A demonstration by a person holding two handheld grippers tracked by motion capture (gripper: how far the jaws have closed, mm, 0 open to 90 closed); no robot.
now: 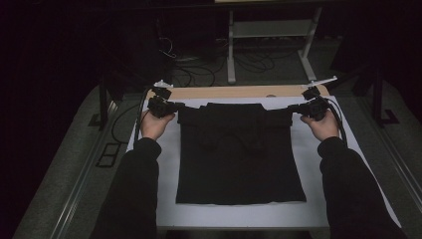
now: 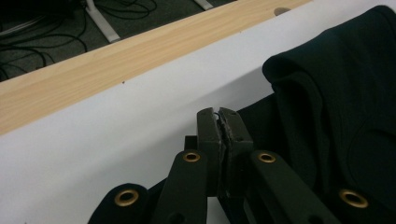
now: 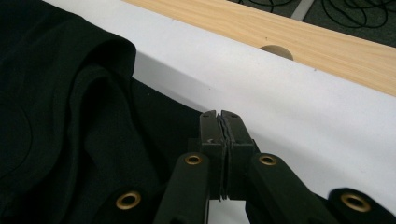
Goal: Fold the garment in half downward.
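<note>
A black garment lies flat on the white sheet, and its far part is folded back toward me in a thick band. My left gripper is at the band's far left corner and my right gripper at its far right corner. In the left gripper view the jaws are pressed together on a thin edge of the black cloth, which runs off to the right. The right gripper view has its jaws shut the same way, with the cloth spreading to the left.
Beyond the sheet runs a bare strip of wooden tabletop with a round hole. Past the table's far edge are floor cables and a white metal frame. The person's dark sleeves come in over the near corners.
</note>
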